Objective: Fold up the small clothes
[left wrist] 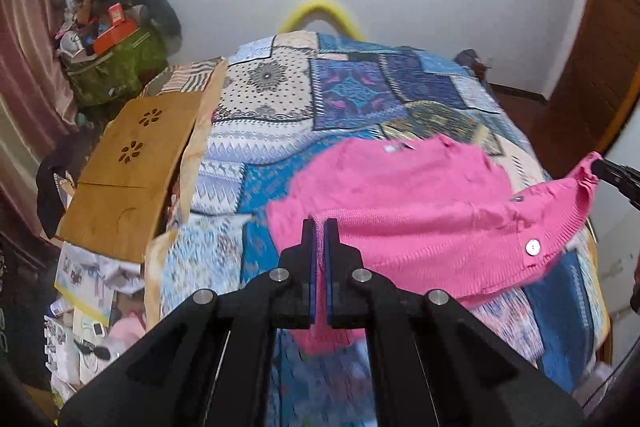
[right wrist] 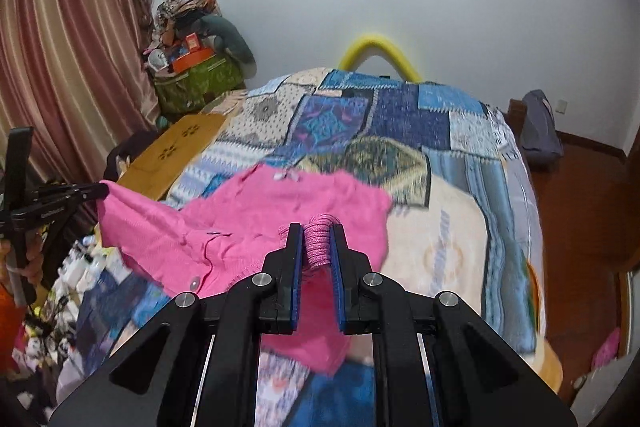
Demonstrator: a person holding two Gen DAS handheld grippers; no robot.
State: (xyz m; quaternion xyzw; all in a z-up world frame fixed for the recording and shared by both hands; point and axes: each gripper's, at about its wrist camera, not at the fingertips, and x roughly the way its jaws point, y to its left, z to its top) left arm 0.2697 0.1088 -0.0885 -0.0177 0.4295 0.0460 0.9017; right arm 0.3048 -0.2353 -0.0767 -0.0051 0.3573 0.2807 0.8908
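A: Now, status? Left tool clenched on a thin edge of the cardigan; right tool clenched on a bunched fold. Cardigan half-lifted over the bed.

B: Advise level hands, edge taut, lay flat.

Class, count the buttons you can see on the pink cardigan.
2. A white button sits near the lower front edge; a darker button sits further up the same edge. Folds may hide more.
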